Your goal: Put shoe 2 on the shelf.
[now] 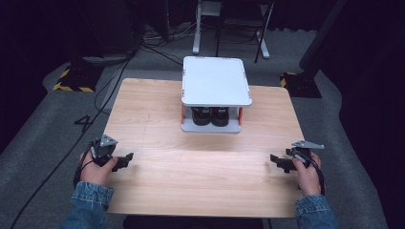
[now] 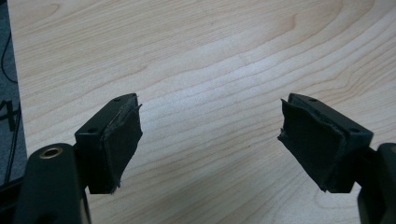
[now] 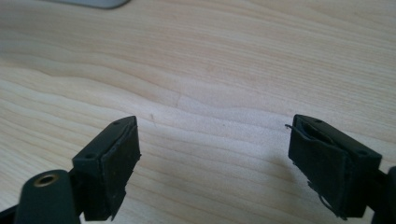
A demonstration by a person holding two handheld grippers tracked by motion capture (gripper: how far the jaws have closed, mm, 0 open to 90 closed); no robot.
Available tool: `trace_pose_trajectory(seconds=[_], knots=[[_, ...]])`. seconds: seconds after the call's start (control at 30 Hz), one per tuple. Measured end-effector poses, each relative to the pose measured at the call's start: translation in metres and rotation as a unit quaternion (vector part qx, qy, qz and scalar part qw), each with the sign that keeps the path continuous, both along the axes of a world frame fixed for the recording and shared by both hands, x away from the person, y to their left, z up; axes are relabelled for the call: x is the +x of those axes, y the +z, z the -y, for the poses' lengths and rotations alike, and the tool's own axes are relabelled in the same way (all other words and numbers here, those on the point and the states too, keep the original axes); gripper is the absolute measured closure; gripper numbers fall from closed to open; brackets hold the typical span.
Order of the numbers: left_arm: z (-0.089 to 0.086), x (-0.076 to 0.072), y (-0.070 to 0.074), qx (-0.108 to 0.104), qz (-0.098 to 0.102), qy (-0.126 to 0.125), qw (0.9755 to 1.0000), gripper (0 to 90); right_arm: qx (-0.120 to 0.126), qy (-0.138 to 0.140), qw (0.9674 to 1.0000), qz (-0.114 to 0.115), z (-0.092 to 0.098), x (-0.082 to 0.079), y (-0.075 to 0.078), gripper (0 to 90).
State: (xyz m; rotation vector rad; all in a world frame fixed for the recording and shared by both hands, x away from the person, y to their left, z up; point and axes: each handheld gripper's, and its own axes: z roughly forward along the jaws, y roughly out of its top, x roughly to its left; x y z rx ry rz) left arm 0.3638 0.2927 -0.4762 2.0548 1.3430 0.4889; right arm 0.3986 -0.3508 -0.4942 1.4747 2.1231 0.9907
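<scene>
- The pair of black shoes (image 1: 210,116) stands on the lower shelf of a small white two-tier rack with orange corner posts (image 1: 216,81), toes facing the person, side by side and touching or nearly so.
- The white rack sits at the far middle of the light wooden table (image 1: 157,124), its flat top plate covering the shoes from above, so they seem reachable only through the open front, low and level.
- The shoes lie ahead of both tools and between them, well apart from each; the left shoe is toward the left gripper (image 1: 125,160), the right shoe toward the right gripper (image 1: 275,161).
- Neither tool looks clearly nearer: both rest near the table's front edge, roughly equally far out to either side of the rack.
- The left gripper's jaws stand wide apart with bare wood between them in the left gripper view, holding nothing.
- The right gripper's jaws are likewise spread and empty; a grey corner of the rack's base (image 3: 88,3) shows at the top of the right gripper view.
- Judgement: the coming move turns on going forward and inward, keeping under the top plate.
</scene>
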Motion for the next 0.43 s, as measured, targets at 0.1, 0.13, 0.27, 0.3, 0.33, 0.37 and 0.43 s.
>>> trace_pose_trajectory(seconds=[0.1, 0.13, 0.27, 0.3, 0.33, 0.37, 0.43], knots=[[-0.001, 0.000, -0.001, -0.003, -0.005, 0.004, 1.0000, 20.4, -0.011, -0.001, 0.9999, 0.000, -0.002, 0.001, -0.003, 17.1], [-0.001, 0.000, -0.001, 0.000, 0.001, 0.004, 1.0000, 20.4, -0.019, 0.000, 0.9998, 0.001, -0.003, 0.002, -0.005, 16.7], [0.000, 0.001, -0.001, -0.001, 0.003, 0.005, 1.0000, 20.2, -0.038, 0.004, 0.9991, 0.018, -0.006, 0.001, -0.009, 14.9], [0.000, 0.001, -0.001, -0.001, 0.003, 0.005, 1.0000, 20.3, -0.038, 0.004, 0.9991, 0.018, -0.006, 0.001, -0.009, 14.9], [0.001, 0.002, -0.001, -0.003, 0.002, 0.005, 1.0000, 20.2, -0.043, 0.006, 0.9988, 0.024, -0.008, 0.001, -0.010, 13.6], [0.001, 0.002, -0.001, -0.003, 0.002, 0.005, 1.0000, 20.2, -0.043, 0.006, 0.9988, 0.024, -0.008, 0.001, -0.010, 13.6], [0.002, 0.002, -0.002, -0.005, 0.002, 0.002, 1.0000, 20.2, -0.043, 0.006, 0.9988, 0.024, -0.008, 0.001, -0.010, 13.6]])
